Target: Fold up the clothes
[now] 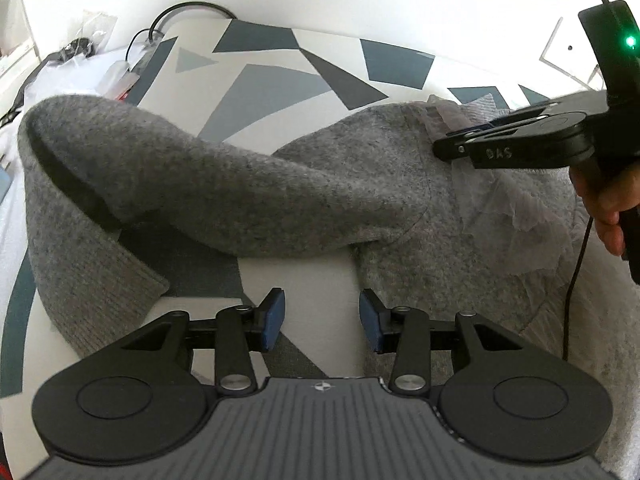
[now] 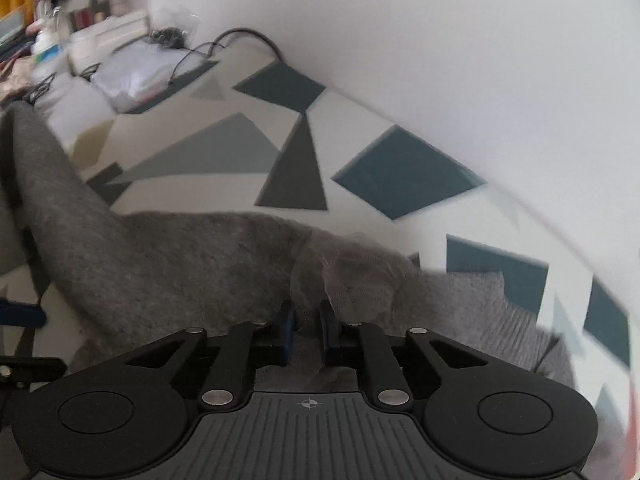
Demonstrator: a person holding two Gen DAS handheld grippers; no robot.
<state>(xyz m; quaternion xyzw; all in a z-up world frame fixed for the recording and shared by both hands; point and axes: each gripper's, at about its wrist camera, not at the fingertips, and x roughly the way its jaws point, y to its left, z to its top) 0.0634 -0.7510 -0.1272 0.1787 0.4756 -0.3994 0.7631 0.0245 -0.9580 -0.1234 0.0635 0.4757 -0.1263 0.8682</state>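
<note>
A grey knit sweater (image 1: pixel 248 184) lies on a surface with a white, grey and teal geometric pattern (image 1: pixel 260 88). One sleeve is folded across the body, its ribbed cuff (image 1: pixel 92 280) at the left. My left gripper (image 1: pixel 322 322) is open and empty, just above the surface in front of the sweater. My right gripper (image 2: pixel 307 334) is shut on a fold of the sweater (image 2: pixel 200 264) near a sheer lace trim (image 2: pixel 352 280). In the left wrist view the right gripper (image 1: pixel 448 146) pinches the fabric at the sweater's right side, next to the lace (image 1: pixel 516 216).
A white wall (image 2: pixel 440 60) runs behind the patterned surface. Black cables (image 1: pixel 180 16), plastic bags and small boxes (image 2: pixel 132 76) clutter the far left. A black cable (image 1: pixel 576 280) hangs from the right gripper's handle, held by a hand (image 1: pixel 604 200).
</note>
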